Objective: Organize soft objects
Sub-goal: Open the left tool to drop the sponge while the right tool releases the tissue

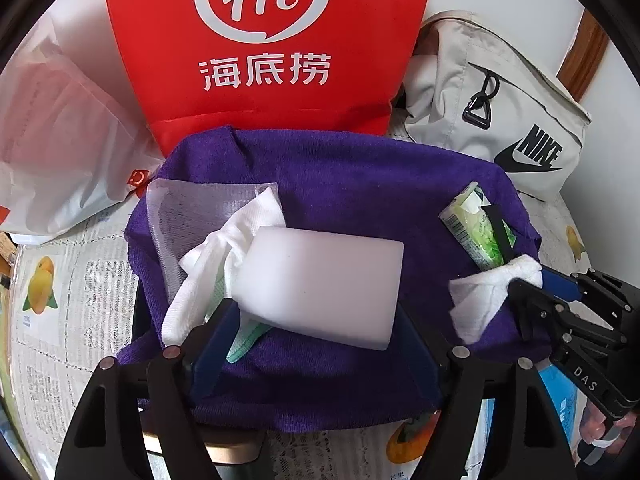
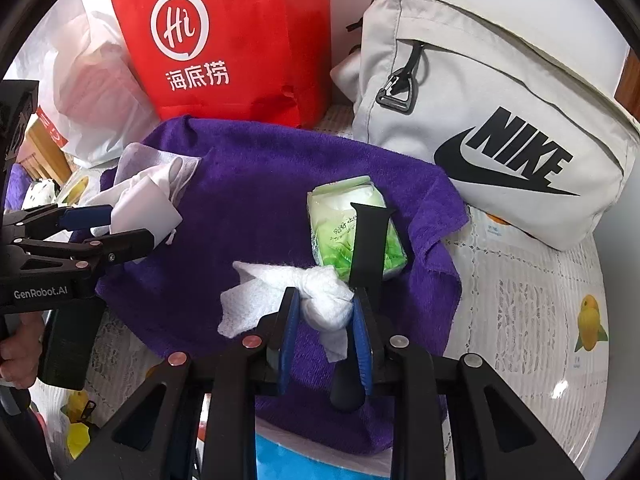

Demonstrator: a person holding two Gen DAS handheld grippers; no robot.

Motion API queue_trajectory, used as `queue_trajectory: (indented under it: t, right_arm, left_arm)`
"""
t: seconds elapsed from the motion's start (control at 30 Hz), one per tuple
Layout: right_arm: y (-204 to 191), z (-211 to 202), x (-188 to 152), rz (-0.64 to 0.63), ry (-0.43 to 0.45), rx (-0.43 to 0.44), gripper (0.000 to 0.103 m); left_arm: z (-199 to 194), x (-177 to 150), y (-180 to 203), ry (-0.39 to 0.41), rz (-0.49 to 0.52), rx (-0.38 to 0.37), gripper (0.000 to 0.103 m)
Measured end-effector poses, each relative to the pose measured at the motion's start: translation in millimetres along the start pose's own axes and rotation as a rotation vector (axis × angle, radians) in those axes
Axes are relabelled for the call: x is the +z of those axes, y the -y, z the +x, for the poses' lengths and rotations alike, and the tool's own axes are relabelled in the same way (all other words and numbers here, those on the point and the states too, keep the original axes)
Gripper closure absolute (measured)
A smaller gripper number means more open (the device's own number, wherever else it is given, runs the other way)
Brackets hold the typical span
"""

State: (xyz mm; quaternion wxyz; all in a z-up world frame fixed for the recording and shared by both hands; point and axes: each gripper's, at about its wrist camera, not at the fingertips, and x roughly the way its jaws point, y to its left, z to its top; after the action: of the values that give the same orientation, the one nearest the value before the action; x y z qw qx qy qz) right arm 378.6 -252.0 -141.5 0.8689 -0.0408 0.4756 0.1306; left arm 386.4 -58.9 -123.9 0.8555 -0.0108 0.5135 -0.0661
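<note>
A purple towel (image 1: 340, 184) (image 2: 248, 200) is spread under both grippers. My left gripper (image 1: 316, 352) (image 2: 128, 226) is shut on a white sponge block (image 1: 320, 284) (image 2: 148, 208), its pads against the block's two sides; a crumpled white tissue (image 1: 208, 264) and a bit of green cloth (image 1: 244, 340) lie beside it. My right gripper (image 2: 324, 332) (image 1: 532, 286) is shut on a knotted white tissue wad (image 2: 328, 300) (image 1: 488, 296) just above the towel. Beyond it lies a green tissue pack (image 2: 352, 224) (image 1: 476, 228) with a black strap (image 2: 368, 240) across it.
A red paper bag (image 1: 264, 40) (image 2: 240, 40) stands behind the towel, a grey Nike bag (image 1: 500, 120) (image 2: 500, 120) to its right, and a white plastic bag (image 1: 52, 140) to its left. The tablecloth (image 2: 520, 300) carries a fruit print. A hand (image 2: 16, 352) holds the left gripper.
</note>
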Motion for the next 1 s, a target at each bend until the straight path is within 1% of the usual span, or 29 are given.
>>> queue_trajectory:
  t: [0.03, 0.07, 0.1, 0.17, 0.23, 0.3, 0.4, 0.73, 1.0]
  right_arm:
    - [0.1, 0.7, 0.1, -0.002, -0.004, 0.003, 0.074]
    - [0.1, 1.2, 0.0, -0.004, -0.007, 0.006, 0.07]
    - [-0.2, 1.7, -0.2, -0.004, -0.007, 0.007, 0.064]
    - [-1.3, 0.7, -0.9, -0.01, -0.002, 0.009, 0.056]
    - [-3.3, -2.0, -1.4, -0.018, 0.009, 0.008, 0.053]
    - [-5.2, -4.8, -1.6, -0.028, 0.014, 0.01, 0.046]
    - [-6.4, -9.8, -2.3, -0.032, 0.024, 0.004, 0.045]
    - [-1.6, -40.5, -11.1, -0.002, 0.065, -0.004, 0.045]
    - [-7.1, -72.6, -30.8, 0.021, 0.115, 0.014, 0.045]
  left_arm:
    - [0.6, 0.6, -0.3, -0.007, -0.002, -0.001, 0.025]
    - [0.9, 0.9, -0.5, -0.01, -0.003, -0.003, 0.024]
    - [1.1, 0.9, -0.7, -0.013, -0.005, -0.003, 0.022]
    - [1.6, 0.9, -0.5, -0.021, -0.007, 0.002, 0.021]
    - [4.1, 1.3, 1.1, -0.04, -0.011, -0.007, 0.02]
    - [3.5, 0.0, 1.0, -0.053, -0.018, -0.014, 0.019]
    - [-1.3, -2.1, 2.7, -0.057, -0.021, -0.033, 0.019]
    - [-30.8, -11.8, 8.5, -0.024, -0.001, -0.013, 0.019]
    - [-68.1, -36.0, 6.2, 0.012, 0.0, -0.015, 0.019]
